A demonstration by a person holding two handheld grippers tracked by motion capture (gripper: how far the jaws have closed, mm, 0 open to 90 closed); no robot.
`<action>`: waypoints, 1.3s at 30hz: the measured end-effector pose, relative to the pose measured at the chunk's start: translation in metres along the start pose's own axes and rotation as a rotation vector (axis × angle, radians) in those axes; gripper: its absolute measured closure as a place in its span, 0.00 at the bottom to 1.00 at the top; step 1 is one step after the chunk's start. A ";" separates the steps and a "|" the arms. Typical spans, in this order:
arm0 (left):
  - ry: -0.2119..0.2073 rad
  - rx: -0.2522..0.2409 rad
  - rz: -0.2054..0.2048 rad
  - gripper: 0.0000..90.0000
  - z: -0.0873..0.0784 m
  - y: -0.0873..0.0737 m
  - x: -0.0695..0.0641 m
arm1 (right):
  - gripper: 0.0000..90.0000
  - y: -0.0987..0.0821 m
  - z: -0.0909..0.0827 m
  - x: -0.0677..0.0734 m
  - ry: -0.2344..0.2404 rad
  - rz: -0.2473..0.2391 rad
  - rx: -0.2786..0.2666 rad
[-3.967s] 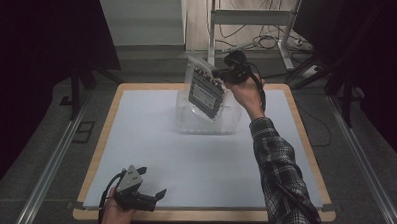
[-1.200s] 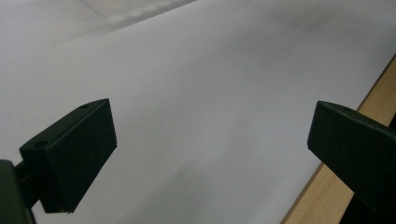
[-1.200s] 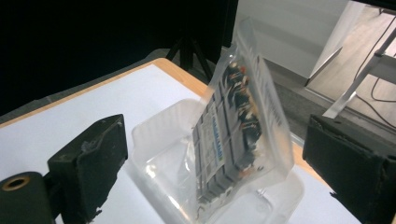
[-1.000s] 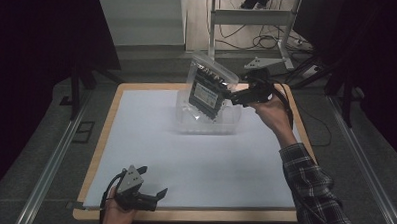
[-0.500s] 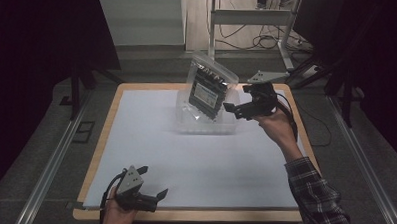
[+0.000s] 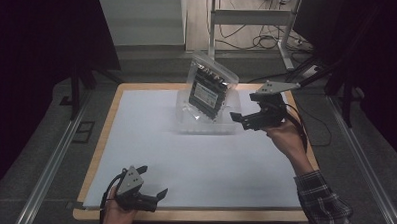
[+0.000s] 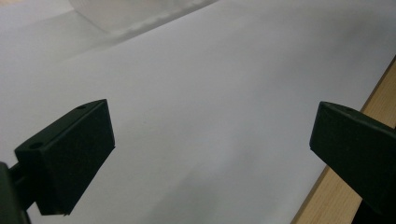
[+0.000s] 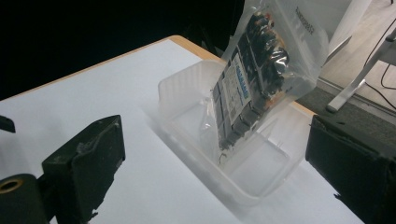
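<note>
A clear plastic bag (image 6: 210, 91) with a dark circuit board inside stands tilted in a clear plastic bin (image 6: 186, 122) at the far middle of the white table. My right gripper (image 6: 239, 120) hovers just right of the bin, apart from it, open and holding nothing. The right gripper view has the bag (image 8: 261, 70) leaning in the bin (image 8: 182, 93) ahead of my right gripper (image 8: 217, 149), whose jaws stand wide apart. My left gripper (image 6: 153, 180) rests open near the front left edge. In its own view my left gripper (image 7: 210, 140) has only white surface between its jaws.
The white table top (image 6: 150, 140) has a wooden rim (image 6: 105, 139). That rim (image 7: 380, 88) runs close to the left gripper's right-hand jaw. Metal rails and desk legs with cables stand beyond the far edge.
My right gripper let go of the bag's top and drew back to the right and toward the person. The bag stays leaning in the bin. The left gripper has not moved.
</note>
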State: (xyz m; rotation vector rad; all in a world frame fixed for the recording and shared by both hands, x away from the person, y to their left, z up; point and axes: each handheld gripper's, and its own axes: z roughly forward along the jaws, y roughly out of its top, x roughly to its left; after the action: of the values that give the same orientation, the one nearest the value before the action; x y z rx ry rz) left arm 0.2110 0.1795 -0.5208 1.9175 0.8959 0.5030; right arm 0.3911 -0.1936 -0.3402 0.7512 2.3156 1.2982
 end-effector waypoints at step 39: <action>0.018 0.004 -0.008 0.00 0.001 0.000 0.001 | 0.00 -0.083 -0.048 0.041 -0.032 -0.005 0.001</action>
State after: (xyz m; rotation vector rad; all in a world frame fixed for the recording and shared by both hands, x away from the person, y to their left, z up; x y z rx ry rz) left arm 0.2125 0.1796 -0.5215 1.9151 0.9165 0.5151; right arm 0.3106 -0.2356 -0.3907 0.7606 2.2923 1.2738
